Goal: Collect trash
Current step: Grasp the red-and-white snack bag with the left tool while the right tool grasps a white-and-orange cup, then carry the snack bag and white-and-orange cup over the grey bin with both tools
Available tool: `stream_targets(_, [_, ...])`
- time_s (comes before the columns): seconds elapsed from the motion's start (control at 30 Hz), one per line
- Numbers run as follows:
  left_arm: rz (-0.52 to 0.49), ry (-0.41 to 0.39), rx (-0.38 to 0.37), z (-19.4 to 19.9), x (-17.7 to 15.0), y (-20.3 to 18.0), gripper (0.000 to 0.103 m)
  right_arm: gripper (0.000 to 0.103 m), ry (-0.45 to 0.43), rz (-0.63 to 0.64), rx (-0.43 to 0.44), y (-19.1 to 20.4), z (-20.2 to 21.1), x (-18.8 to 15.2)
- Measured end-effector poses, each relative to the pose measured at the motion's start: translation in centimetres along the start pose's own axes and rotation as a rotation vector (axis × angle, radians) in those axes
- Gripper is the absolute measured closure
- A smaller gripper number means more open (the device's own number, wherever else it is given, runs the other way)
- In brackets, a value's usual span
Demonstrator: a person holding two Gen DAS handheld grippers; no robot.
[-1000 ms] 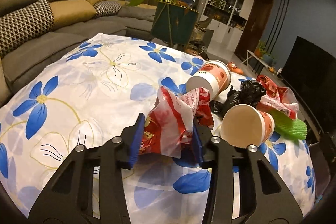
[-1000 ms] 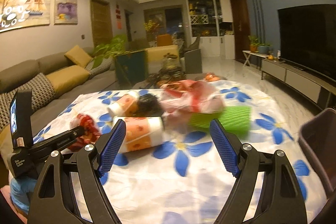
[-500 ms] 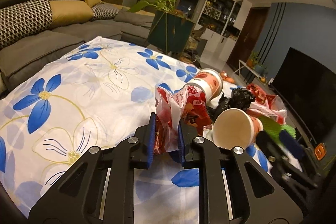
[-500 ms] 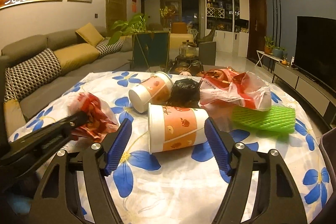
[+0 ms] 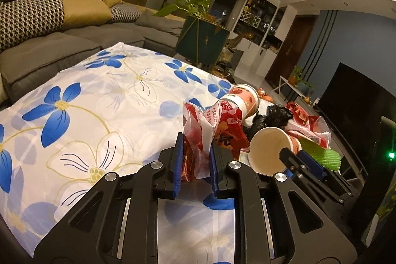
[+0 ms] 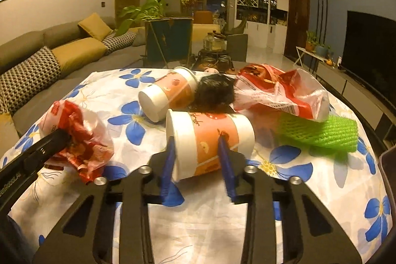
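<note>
The flowered surface (image 6: 198, 214) carries the trash in one heap at its far right. The right gripper (image 6: 196, 162) straddles the near paper cup (image 6: 210, 137), which lies on its side, seemingly empty; its fingers look clenched on the cup. The left gripper (image 5: 195, 162) pinches a crumpled red wrapper (image 5: 198, 140), probably to carry it off.

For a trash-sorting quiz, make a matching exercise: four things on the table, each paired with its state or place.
Things:
1. crumpled red wrapper
2. near paper cup
3. green foam net
4. black bag

States:
A. lies at the right, partly under a red and white bag
B. pinched in the left gripper
C. between the right gripper fingers
D. wedged behind the near cup

Pairs: 1-B, 2-C, 3-A, 4-D
</note>
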State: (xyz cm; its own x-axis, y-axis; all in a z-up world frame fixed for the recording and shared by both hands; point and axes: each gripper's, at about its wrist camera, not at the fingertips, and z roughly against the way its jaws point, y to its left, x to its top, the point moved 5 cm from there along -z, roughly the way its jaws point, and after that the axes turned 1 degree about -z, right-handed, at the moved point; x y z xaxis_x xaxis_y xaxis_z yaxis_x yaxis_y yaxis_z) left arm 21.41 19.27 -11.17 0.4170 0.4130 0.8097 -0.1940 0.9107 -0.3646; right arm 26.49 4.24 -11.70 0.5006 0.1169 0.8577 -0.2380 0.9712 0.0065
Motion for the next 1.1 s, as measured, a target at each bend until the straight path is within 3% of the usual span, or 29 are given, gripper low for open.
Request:
stream_targets(0.13, [-0.006, 0.006, -0.002, 0.3, -0.3, -0.2, 0.085, 0.089, 0.002, -0.008, -0.019, -0.6, 0.5, -0.3])
stream_targets(0.37, [-0.008, 0.014, -0.013, 0.9, -0.8, -0.8, 0.085, 0.099, -0.021, -0.028, -0.049, -2.5, 2.7, -1.0])
stream_targets(0.77, [-0.043, 0.01, -0.055, 2.9, -1.8, -3.7, 0.085, 0.099, -0.07, -0.099, -0.06, -7.6, 7.9, -2.4])
stream_targets(1.1, [-0.105, 0.023, -0.115, 4.3, -3.1, -8.5, 0.085, 0.1, -0.113, -0.151, -0.093, -11.6, 12.1, -3.2])
